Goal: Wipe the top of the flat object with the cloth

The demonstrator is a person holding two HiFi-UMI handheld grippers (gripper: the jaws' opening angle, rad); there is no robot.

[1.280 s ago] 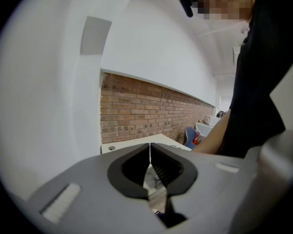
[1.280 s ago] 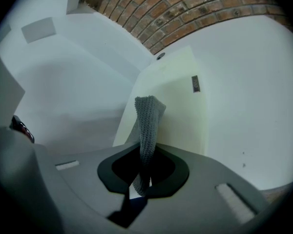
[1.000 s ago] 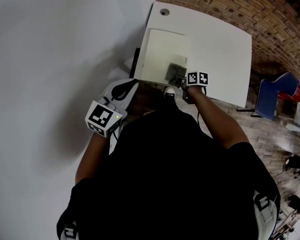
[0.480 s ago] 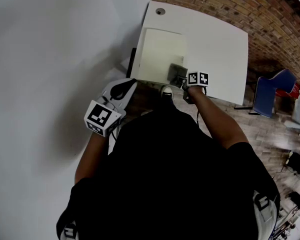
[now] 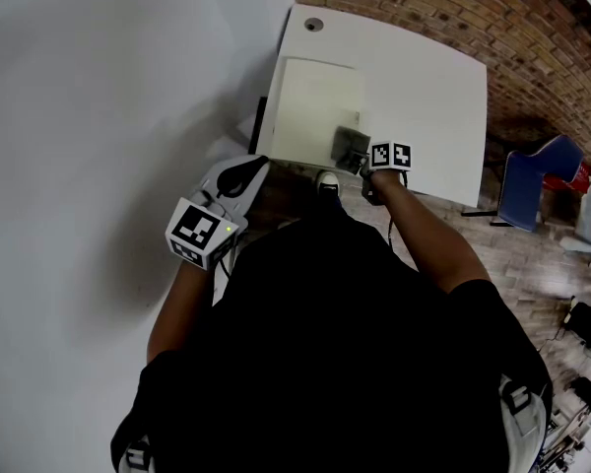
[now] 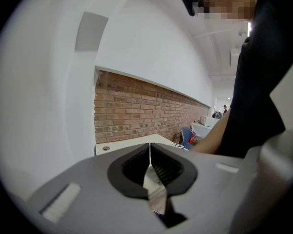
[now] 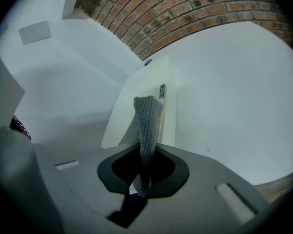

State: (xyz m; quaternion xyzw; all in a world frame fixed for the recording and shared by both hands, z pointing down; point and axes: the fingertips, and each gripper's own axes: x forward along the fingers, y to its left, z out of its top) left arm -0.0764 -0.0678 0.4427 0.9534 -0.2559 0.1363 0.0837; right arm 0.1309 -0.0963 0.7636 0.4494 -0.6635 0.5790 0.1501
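Brick wall [image 5: 453, 8] ran behind a white tabletop [image 5: 433, 97], on whose left part a pale board [image 5: 310, 106] lay flat, its far edge near a small round hole in the tabletop. A grey knitted cloth [image 5: 350, 146] sat on the board's near right corner, held there by the right gripper [image 5: 360, 161]. In the right gripper view, that gripper [image 7: 145, 167] had its fingers [image 7: 103, 173] closed on the cloth [image 7: 147, 126]. A narrow fold of cloth rose out of them and drooped forward over the board [image 7: 141, 106]. The left gripper [image 5: 238, 177] hung well apart from the board, off the tabletop's near edge beside the person's body. In its own view the left gripper [image 6: 150, 167] showed its fingers [image 6: 167, 168] brought together at the tips with nothing between them. The cloth looked soft, light and limp, so it would probably fold or bunch under a push instead of spreading. A pinch on one edge, as here, left only a loose tail to do the wiping. A hold nearer the cloth's middle, with a wad under the fingers, seemed likely to press more evenly. The board looked stiff, thin and smooth. On so slick a tabletop it might slide under a stroke, and its near left edge seemed the natural place for the idle left gripper to steady it. Most of the board's top lay beyond the cloth, so the wiping appeared to have plenty left to cover.
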